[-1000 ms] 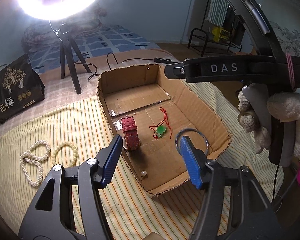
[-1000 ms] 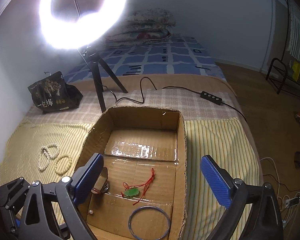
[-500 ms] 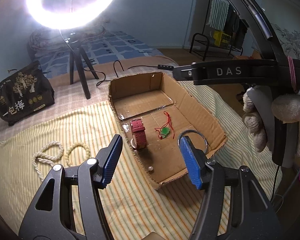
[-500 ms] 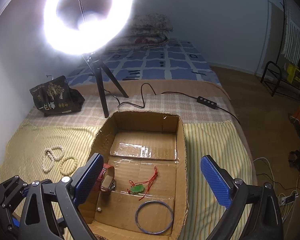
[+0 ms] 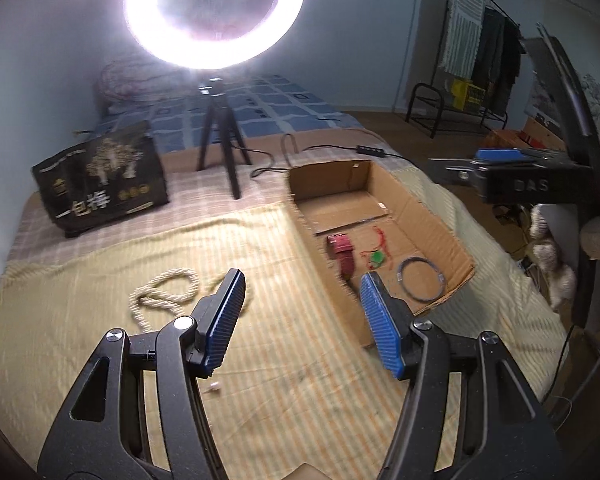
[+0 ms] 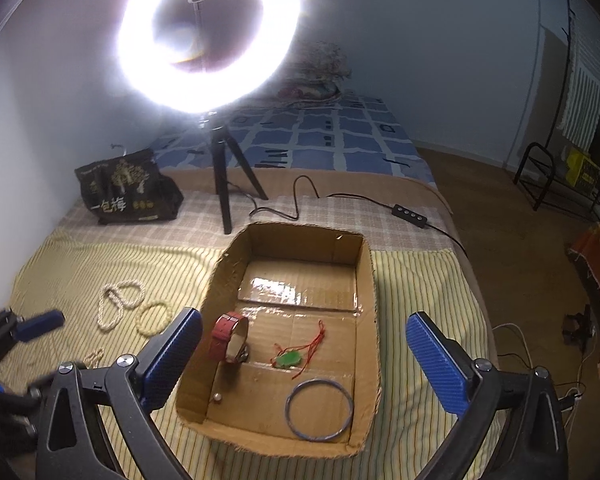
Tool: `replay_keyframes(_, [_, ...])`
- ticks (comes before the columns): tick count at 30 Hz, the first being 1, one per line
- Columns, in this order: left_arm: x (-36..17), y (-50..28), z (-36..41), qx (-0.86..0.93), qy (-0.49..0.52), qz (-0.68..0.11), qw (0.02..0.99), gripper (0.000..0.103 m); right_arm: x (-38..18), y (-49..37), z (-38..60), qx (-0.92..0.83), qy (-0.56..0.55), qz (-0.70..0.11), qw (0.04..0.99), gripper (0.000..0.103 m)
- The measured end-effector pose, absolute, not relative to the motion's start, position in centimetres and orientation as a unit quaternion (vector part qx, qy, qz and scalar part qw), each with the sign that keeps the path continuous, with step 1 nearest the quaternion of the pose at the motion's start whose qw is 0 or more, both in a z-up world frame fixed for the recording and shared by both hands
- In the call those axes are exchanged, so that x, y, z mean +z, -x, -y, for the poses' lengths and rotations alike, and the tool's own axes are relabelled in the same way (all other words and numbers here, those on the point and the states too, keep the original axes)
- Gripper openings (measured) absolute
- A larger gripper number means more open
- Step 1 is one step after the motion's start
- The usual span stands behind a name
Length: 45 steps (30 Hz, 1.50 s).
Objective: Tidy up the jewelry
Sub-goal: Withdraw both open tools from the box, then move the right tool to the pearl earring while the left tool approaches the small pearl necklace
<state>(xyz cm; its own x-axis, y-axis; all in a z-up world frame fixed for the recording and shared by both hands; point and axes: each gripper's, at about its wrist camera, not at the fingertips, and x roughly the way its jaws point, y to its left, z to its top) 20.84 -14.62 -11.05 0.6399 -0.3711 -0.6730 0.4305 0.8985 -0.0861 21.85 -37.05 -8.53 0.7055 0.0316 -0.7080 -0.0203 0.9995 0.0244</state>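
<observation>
1. Cardboard box (image 6: 364, 280) already holds the red watch (image 6: 230, 336), green pendant on red cord (image 6: 290, 358), blue bangle (image 6: 319, 408) and one small bead (image 6: 217, 398).
2. Outside, on the striped cloth (image 6: 412, 292) left of the box: pearl necklace (image 6: 118, 304), beaded bracelet (image 6: 153, 318), a small pale piece (image 6: 94, 357) near them, too blurred to identify.
3. Roughly half done, by my read.
4. Left gripper (image 5: 302, 320): spread, empty, above the cloth near the necklace.
5. Right gripper (image 6: 300, 354): spread wide, empty, over the box.
6. Ring light (image 6: 208, 36) and black bag (image 6: 128, 190) stand behind.

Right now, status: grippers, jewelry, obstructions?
Left gripper and right gripper open, empty. Pearl necklace and bead bracelet outside box. Nothing blocking.
</observation>
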Motion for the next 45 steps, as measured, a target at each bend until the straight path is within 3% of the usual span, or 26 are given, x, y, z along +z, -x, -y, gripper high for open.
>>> replay_keyframes(21, [-15.2,-17.5,-2.0,-0.099,0.000,-0.403,0.910,0.062,-9.6,-17.6,26.2,0.144,0.048,-0.397,0.905,0.099])
replay_keyframes(36, [-18.2,-16.2,-3.5,-0.115,0.016,-0.427,0.897,0.062,-17.2,-19.7,18.0,0.256,0.038,-0.497,0.828,0.055])
replay_keyframes(38, [-18.5,-16.2,-3.3,-0.121,0.016,-0.429,0.895,0.057,-18.2,-20.2,17.1,0.265,0.039,-0.508,0.819,0.048])
replay_keyframes(45, [-19.6,-16.4,-2.7,-0.139,0.016,-0.437,0.888,0.052,-20.5,-21.2,14.8,0.277,0.053,-0.522,0.805,0.040])
